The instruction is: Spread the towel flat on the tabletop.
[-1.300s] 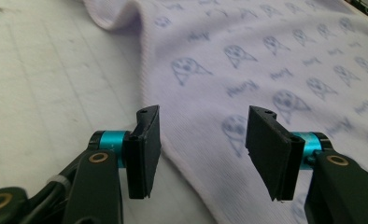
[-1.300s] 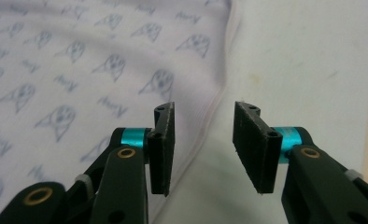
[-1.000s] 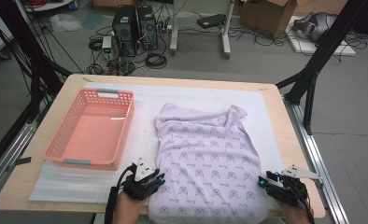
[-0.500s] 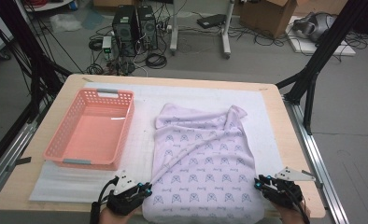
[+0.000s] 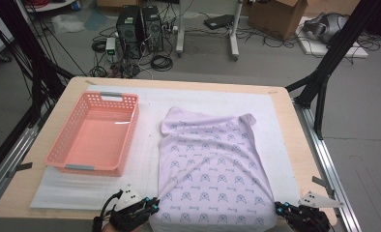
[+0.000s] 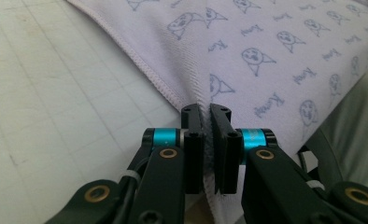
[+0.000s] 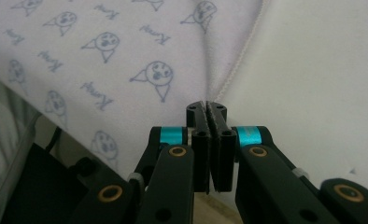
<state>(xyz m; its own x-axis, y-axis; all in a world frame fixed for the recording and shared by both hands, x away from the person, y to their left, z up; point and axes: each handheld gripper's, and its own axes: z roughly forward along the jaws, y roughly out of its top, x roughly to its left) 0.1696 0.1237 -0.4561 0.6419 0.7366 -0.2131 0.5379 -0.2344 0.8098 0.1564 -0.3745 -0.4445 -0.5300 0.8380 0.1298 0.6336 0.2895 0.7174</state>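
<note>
Jaws tight on cloth [image 5: 212, 169] corners

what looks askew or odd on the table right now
The lilac printed cloth lies slightly crooked on the white mat, its far edge rumpled and its far right corner folded over. The left gripper and right gripper each pinch a near corner. The pink basket sits undisturbed.

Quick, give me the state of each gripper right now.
Left gripper: shut on the near left corner of the printed cloth.
Right gripper: jaws just closed, shut on the cloth's near right corner.
</note>
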